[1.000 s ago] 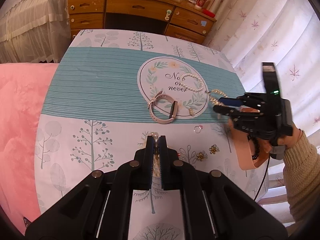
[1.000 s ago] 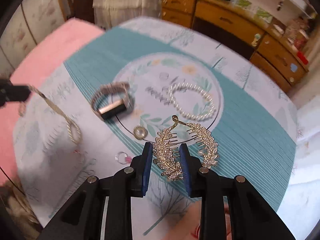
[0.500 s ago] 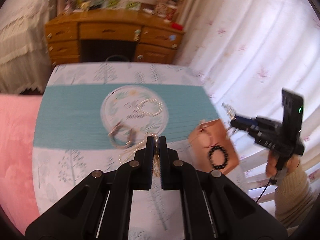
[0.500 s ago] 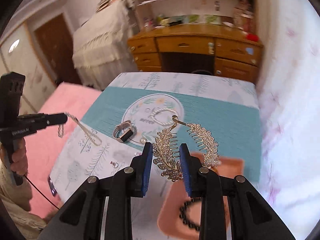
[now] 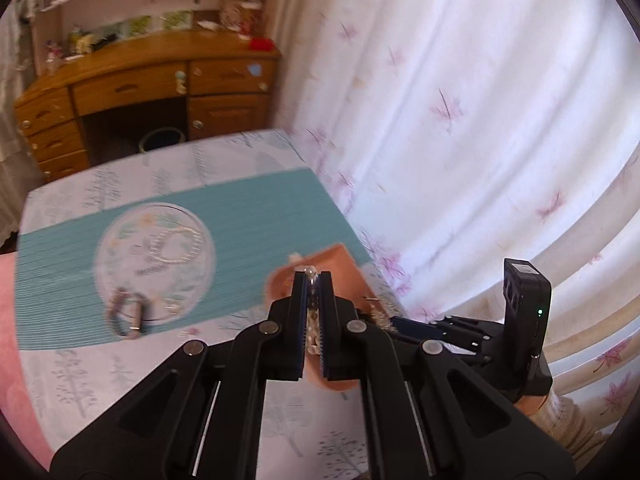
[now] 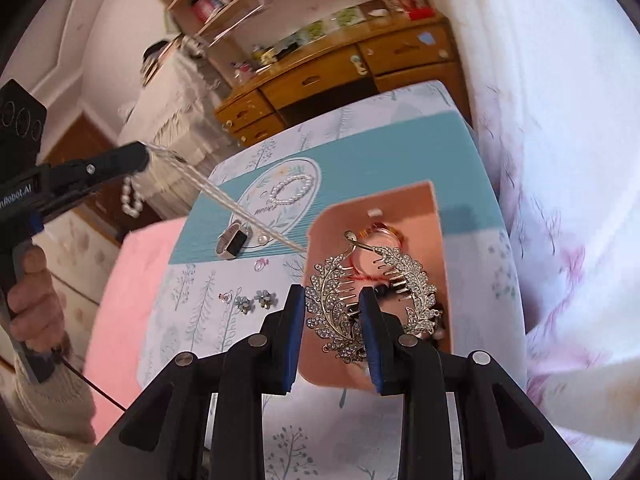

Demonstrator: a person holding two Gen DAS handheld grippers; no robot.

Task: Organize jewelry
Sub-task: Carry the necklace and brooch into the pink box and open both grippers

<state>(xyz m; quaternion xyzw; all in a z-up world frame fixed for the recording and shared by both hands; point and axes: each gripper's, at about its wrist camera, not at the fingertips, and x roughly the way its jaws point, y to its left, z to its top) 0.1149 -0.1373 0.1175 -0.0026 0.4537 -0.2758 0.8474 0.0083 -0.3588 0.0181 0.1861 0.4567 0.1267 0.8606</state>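
In tray: pink tray, centre of the right wrist view, already holds a red ring and dark beads.
Right gripper: clamped on the leaf hair comb, above the tray.
Left gripper: shut on a pearl chain, upper left, chain trailing toward the tray.
Left on bench: pearl bracelet, watch, flower earrings, small ring.
Progress: roughly midway, I judge.

A wooden desk with brass-knobbed drawers stands behind the tree-printed tablecloth with a teal stripe, beside white curtains with pink leaves.
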